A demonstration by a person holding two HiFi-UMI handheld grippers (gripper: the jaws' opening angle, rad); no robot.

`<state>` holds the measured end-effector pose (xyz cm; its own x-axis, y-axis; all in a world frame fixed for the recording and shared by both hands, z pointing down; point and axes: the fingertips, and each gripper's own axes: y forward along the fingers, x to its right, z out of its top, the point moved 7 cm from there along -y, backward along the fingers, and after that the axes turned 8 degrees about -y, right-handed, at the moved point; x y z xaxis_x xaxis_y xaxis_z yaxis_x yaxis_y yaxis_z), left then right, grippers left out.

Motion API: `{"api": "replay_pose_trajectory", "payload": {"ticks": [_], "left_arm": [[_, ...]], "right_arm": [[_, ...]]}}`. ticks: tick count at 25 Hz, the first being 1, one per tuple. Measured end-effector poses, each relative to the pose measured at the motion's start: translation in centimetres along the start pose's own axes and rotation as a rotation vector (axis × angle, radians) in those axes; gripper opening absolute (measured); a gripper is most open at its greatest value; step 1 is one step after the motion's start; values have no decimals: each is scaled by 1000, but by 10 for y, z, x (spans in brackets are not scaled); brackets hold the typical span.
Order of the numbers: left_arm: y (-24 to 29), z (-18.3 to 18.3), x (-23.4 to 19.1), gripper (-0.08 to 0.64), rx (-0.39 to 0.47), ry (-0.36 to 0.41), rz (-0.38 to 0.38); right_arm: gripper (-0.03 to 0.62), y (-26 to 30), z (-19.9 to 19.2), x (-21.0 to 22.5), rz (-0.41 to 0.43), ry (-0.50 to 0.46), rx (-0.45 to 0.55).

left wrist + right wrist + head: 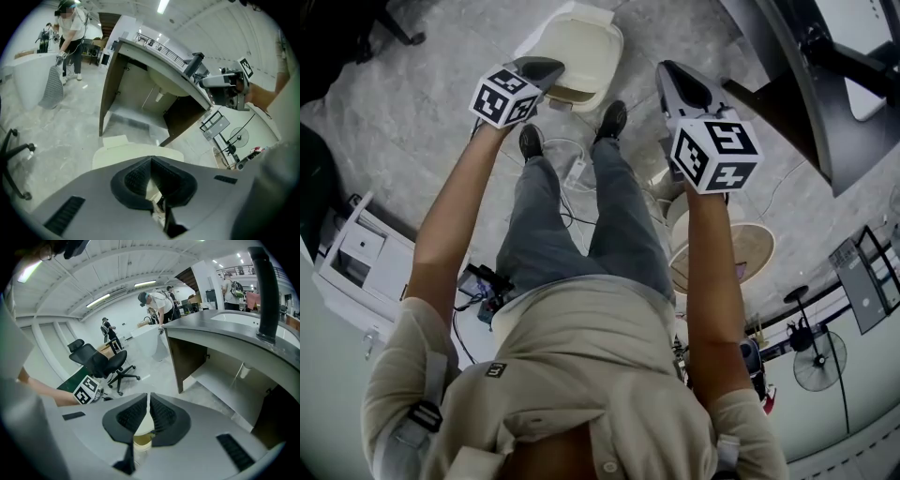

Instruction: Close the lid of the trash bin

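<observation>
Two closed: left tool [551, 67], right tool [668, 71] | trash bin [574, 49] outline only overhead

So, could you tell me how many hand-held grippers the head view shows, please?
2. The left hand-held gripper hangs at the near edge of the cream trash bin; the right hand-held gripper is apart from it, to its right. Neither is hidden.

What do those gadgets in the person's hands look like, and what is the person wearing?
The left gripper and right gripper each have a smooth grey shell tapering to black ribbed tongs, and carry a white cube with black square markers. The person wears a beige short-sleeved shirt, grey trousers and black shoes.
</observation>
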<state>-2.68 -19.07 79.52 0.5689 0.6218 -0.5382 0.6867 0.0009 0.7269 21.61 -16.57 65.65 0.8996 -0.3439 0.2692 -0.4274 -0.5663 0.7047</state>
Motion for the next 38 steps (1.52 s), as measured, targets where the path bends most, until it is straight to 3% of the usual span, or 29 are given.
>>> {"api": "replay_pose_trajectory", "payload": {"ticks": [9, 14, 18, 29, 38], "left_arm": [[44, -82, -24, 15, -187, -59, 12], [71, -111, -41, 15, -225, -128, 29], [89, -125, -47, 15, -259, -130, 43], [106, -131, -60, 14, -284, -129, 60], [80, -106, -42, 15, -273, -74, 46]], "right_arm": [[28, 19, -20, -7, 4, 0, -48], [28, 25, -37, -2, -1, 11, -71], [28, 24, -53, 3, -11, 23, -83], [28, 29, -67, 8, -22, 47, -93], [28, 13, -40, -13, -13, 15, -55]]}}
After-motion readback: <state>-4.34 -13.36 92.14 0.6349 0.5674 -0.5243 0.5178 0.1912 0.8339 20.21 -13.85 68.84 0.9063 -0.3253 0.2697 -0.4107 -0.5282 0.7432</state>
